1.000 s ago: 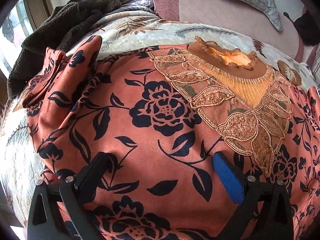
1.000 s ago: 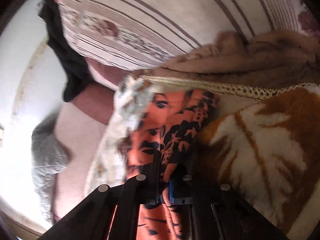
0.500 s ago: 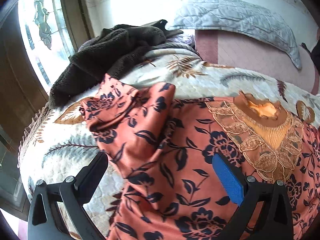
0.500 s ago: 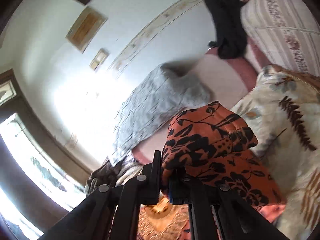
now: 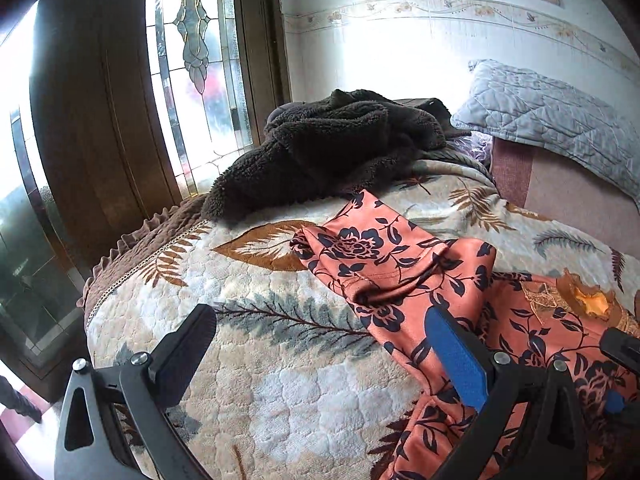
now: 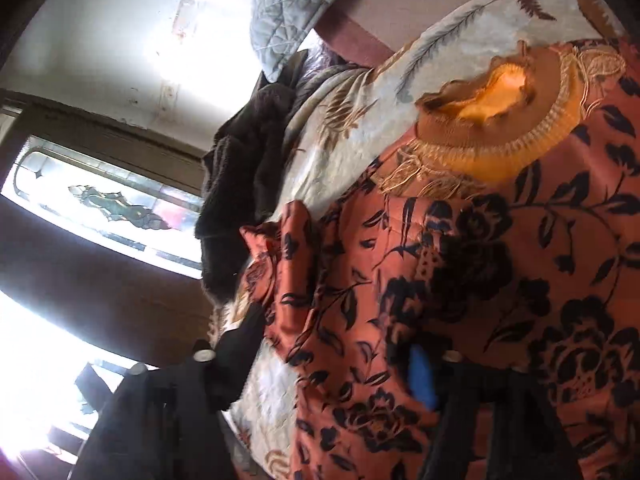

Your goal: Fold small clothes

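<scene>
Floral garment (image 5: 420, 280) spread on the leaf-patterned bed blanket (image 5: 256, 344), below the dark fleece (image 5: 336, 148). Left claw (image 5: 320, 344) and right claw (image 6: 336, 352) both spread, holding nothing, over the garment.

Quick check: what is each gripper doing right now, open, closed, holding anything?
Left gripper: open, holding nothing, over the quilt's edge.
Right gripper: open, nothing clamped; the floral top lies between and beyond its fingers.

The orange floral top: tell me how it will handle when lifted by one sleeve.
The orange floral top looks floppy: its sleeve lies crumpled in soft folds, so it will probably drape and sag. Its sheen suggests slippery fabric. The embroidered collar seems thicker, so that end may hang heavier.
</scene>
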Motion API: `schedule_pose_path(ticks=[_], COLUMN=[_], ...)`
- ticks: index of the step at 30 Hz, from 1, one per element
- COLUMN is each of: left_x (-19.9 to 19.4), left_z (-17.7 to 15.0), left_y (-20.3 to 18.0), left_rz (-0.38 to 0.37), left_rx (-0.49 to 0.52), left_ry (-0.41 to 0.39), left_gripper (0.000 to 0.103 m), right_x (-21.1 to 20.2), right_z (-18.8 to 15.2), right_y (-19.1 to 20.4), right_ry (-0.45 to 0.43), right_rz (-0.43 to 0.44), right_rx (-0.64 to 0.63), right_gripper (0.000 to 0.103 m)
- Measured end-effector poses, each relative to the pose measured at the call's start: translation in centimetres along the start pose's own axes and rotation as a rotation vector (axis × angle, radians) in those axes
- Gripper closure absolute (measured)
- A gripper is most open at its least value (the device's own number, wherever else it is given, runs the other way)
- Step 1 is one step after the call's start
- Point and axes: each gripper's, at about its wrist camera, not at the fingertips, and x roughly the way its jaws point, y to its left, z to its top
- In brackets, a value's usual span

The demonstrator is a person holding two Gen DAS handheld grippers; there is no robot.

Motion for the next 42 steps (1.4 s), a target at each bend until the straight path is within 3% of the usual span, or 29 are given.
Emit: schedule_pose_path(ticks=[3,7,9,13,15,18,19,22,24,27,29,32,35,40,42], left_x=[-0.8,-2.3,-2.8,-2.5,-3.0,-5.1,-5.6,-5.7,-4.2,-1.8,-1.5,-1.6,-1.2,0.5,0.9], left_z=[0.0,-0.4,-0.7,-1.1,-1.5,-2.6,-3.3,-5.4,-6.5,-7.5,-7.4,-6.3,-4.8,-2.7,-2.4], left_y=[-0.8,-3.7,-5.1,-6.7,-7.6,-10.5,-12.1,-16.9,-19.6,-20.7,-19.9,-16.8,-11.5,-2.5,0.7], left_rz=[-0.074,-0.188,-0.191,-0.266,-0.340,-0.407,-0.402,-0.332,-0.207,-0.091,-0.041,0.055,0.072,0.224,0.229], left_rx=[-0.007,0.046,0.074,0.064,0.069,0.166,0.226,0.367,0.449,0.489,0.487,0.457,0.360,0.178,0.108], left_ry=[-0.016,-0.041,-0.047,-0.005,0.001,-0.060,-0.072,-0.065,-0.010,0.080,0.070,0.011,0.051,0.100,0.138], left_gripper=[0.000,0.000,0.000,0.000,0.000,0.000,0.000,0.000,0.000,0.000,0.000,0.000,0.000,0.000,0.000], right_x=[-3.3,-8.7,-9.9,-11.7,-12.3,-13.1,-13.3,-13.5,-13.6,-13.3,-13.0,-12.5,-11.6,-7.9,-5.7], right_z=[-0.1,1.2,1.7,2.2,2.8,3.7,4.0,4.5,4.7,5.1,5.3,5.6,5.6,4.3,3.6], right_y=[0.9,0.4,-0.4,-2.5,-4.3,-6.7,-7.4,-9.1,-9.4,-9.2,-9.3,-9.1,-8.3,-5.4,-5.0], right_ry=[-0.017,-0.118,-0.110,-0.176,-0.188,-0.212,-0.223,-0.224,-0.216,-0.212,-0.203,-0.195,-0.174,-0.073,-0.036], right_rz=[0.055,0.057,0.113,0.023,-0.013,-0.085,-0.103,-0.086,-0.088,-0.093,-0.092,-0.112,-0.095,-0.057,-0.054], right_rx=[-0.068,-0.096,-0.052,0.035,0.107,0.203,0.229,0.308,0.308,0.286,0.282,0.266,0.242,0.147,0.159], right_gripper=[0.028,0.027,0.027,0.028,0.033,0.062,0.063,0.063,0.063,0.063,0.063,0.063,0.063,0.063,0.063])
